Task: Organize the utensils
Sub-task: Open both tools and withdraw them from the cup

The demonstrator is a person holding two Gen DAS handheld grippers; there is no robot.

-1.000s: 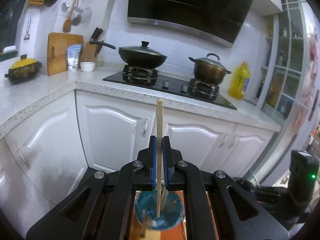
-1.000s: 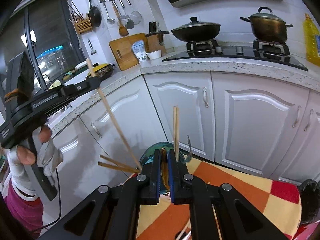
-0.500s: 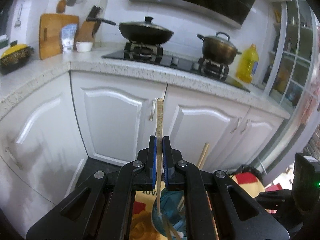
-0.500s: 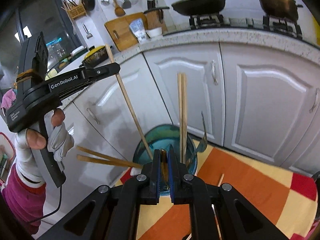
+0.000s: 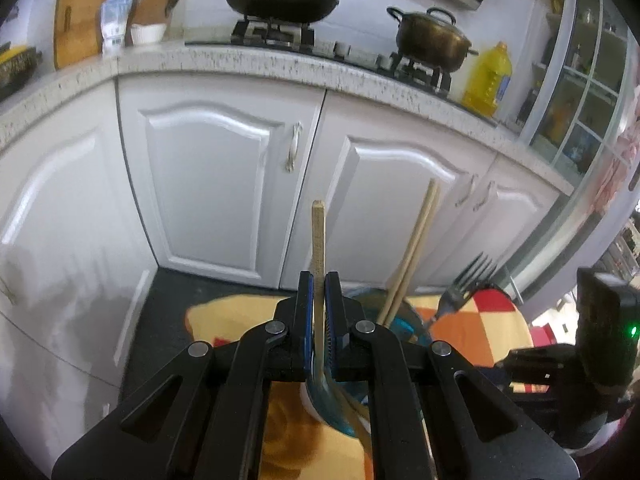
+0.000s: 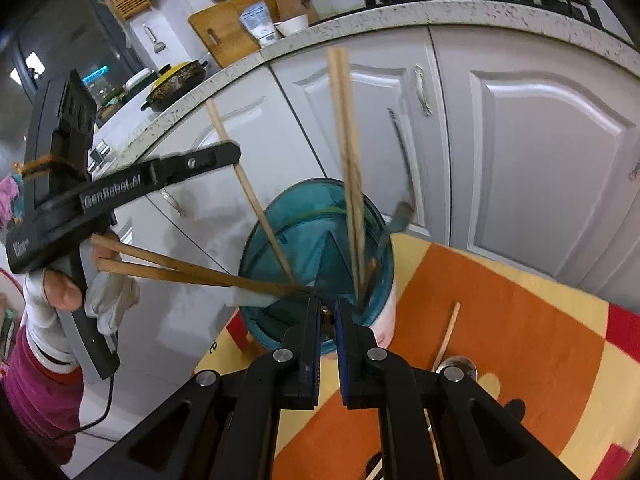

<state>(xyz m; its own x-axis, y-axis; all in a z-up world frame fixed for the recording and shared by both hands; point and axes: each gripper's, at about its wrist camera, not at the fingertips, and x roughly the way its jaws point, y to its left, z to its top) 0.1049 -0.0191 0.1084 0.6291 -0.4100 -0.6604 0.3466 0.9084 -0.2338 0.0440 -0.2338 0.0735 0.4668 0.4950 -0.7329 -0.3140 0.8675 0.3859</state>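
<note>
My left gripper (image 5: 319,280) is shut on a pale wooden chopstick (image 5: 318,236) that stands upright between its blue pads. In the right wrist view the left gripper (image 6: 236,155) holds that chopstick (image 6: 256,212) slanting, with its lower end inside the teal utensil holder (image 6: 276,216). My right gripper (image 6: 328,314) hangs over the holder's near rim, shut on a short brown wooden piece (image 6: 326,314); I cannot tell which utensil it is. A pair of chopsticks (image 6: 348,160), a blurred fork (image 6: 400,152) and two darker chopsticks (image 6: 160,264) leaning out to the left stand in the holder.
The holder stands on an orange, yellow and red checked cloth (image 6: 520,320). A metal spoon (image 6: 456,364) and a thin wooden stick (image 6: 448,332) lie on the cloth to its right. White cabinet doors (image 5: 224,184) rise close behind. A gloved hand (image 6: 104,300) holds the left tool.
Both grippers have sunk towards the holder and tilted further down. The left chopstick's lower end has gone down into the holder. Both grips have stayed shut.
</note>
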